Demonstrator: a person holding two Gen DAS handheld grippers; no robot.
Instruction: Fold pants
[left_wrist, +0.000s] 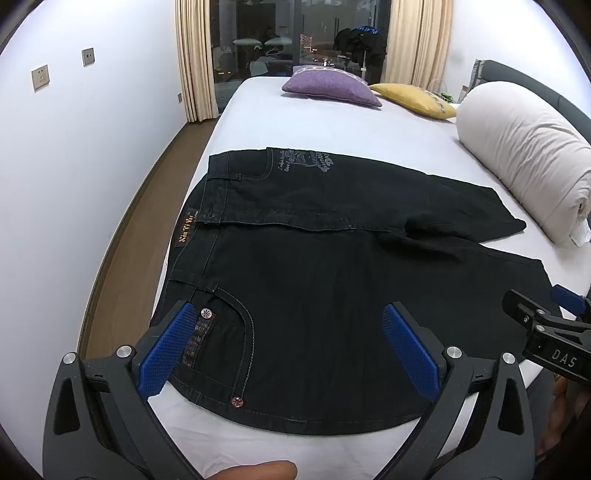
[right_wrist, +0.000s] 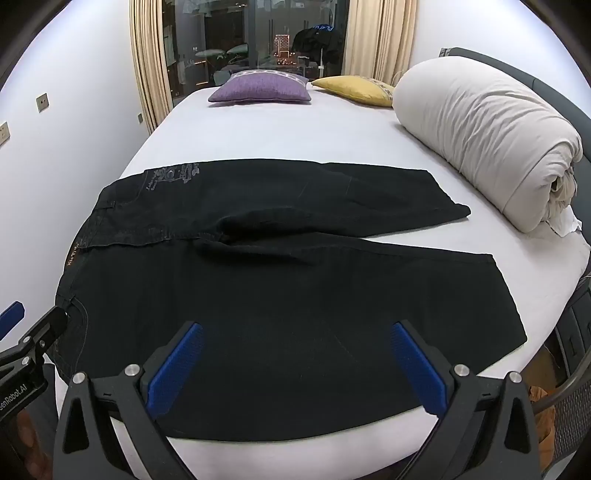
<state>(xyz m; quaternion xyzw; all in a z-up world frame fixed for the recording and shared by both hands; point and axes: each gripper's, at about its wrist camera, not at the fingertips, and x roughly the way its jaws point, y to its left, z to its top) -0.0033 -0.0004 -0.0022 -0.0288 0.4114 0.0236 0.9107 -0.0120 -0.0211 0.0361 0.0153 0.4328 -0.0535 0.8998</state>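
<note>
A white-sheeted bed (left_wrist: 295, 122) fills the room's middle, with a dark glass door and cream curtains (left_wrist: 190, 55) behind it. The black pants (left_wrist: 314, 295) lie spread flat on the near part of the bed, unfolded, the long axis running crosswise: waistband at the bed's left edge, both leg hems pointing right toward the rolled white duvet (right_wrist: 491, 140). The far leg, printed with a pale design near the hip, ends just short of the duvet; the near leg runs to the bed's right edge (the two legs part slightly at the crotch). Beyond the pants, near the glass door, sit a purple cushion (right_wrist: 260, 90) and a yellow cushion (right_wrist: 354, 88), well apart from the pants.

The left gripper (left_wrist: 291, 332) hangs tilted downward over the waist end, above the front pocket, its blue pads spread wide with nothing between them. The right gripper (right_wrist: 297, 354) tilts down likewise over the near leg, jaws wide apart and gripping nothing. Each gripper shows at the edge of the other's view.
</note>
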